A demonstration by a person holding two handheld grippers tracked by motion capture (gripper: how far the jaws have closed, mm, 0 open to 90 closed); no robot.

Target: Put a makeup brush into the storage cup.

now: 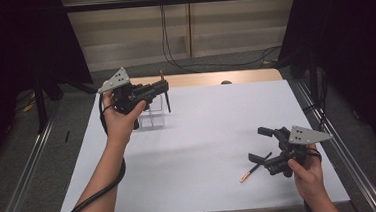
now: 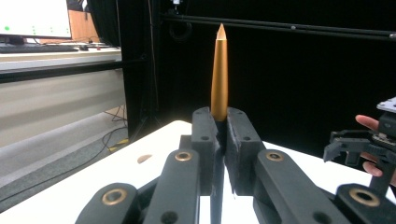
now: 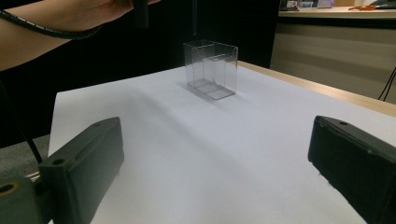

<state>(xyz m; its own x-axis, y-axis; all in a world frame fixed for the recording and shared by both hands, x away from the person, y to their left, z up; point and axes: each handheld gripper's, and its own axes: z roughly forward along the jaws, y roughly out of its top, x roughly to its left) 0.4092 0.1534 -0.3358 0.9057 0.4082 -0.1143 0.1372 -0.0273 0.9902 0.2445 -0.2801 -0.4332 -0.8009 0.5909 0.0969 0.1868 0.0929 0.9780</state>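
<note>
A: A white table [image 1: 199, 150] stands in a dark room, black curtains at both sides and cables trailing down the pale wall behind.

B: Where does the left gripper [image 1: 163, 87] sit?

A: Raised over the far left part of the table, just above a clear plastic box [image 1: 152, 114]. Its jaws are clamped on a pen [image 2: 219, 74] with a copper-coloured upper end. In the left gripper view that end rises upright from between the jaws, tapering to a point. In the high view the dark lower part of the pen hangs below the jaws, beside the box's far right edge.

B: Is its tip inside the box?

A: That cannot be told from these views. The right gripper view shows the box [image 3: 211, 69] as open-topped, with a divider inside.

B: And the right gripper [image 1: 260, 143]?

A: Low over the near right of the table, jaws spread wide with nothing between them. A second pen [image 1: 254, 168], dark with a copper tip, lies flat on the table just beside it.
</note>
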